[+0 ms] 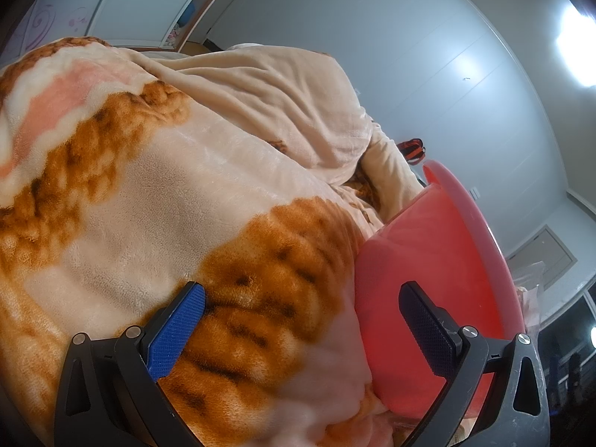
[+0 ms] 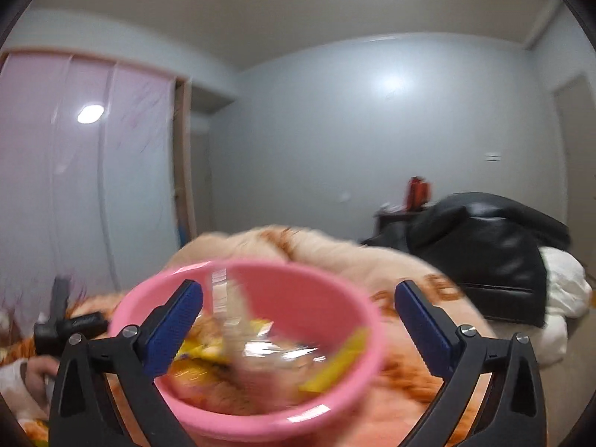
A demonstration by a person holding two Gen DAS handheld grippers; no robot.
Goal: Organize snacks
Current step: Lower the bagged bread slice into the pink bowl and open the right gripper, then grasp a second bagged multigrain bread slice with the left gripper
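Round pink plastic basin [image 2: 260, 339] sits on the cream-and-orange fleece blanket [image 1: 156, 201], holding blurred yellow and clear snack packets [image 2: 260, 346]. My right gripper [image 2: 299, 326] is spread wide, jaws astride the basin's near rim, gripping nothing. My left gripper [image 1: 301, 329] is likewise released, low over the blanket; the basin's outer wall lies just beside its right pad. Black jacket [image 2: 491, 253] heaped well apart, far right.

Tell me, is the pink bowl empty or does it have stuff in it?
It has stuff in it. The pink bowl holds blurry snack packets, yellow and clear ones.
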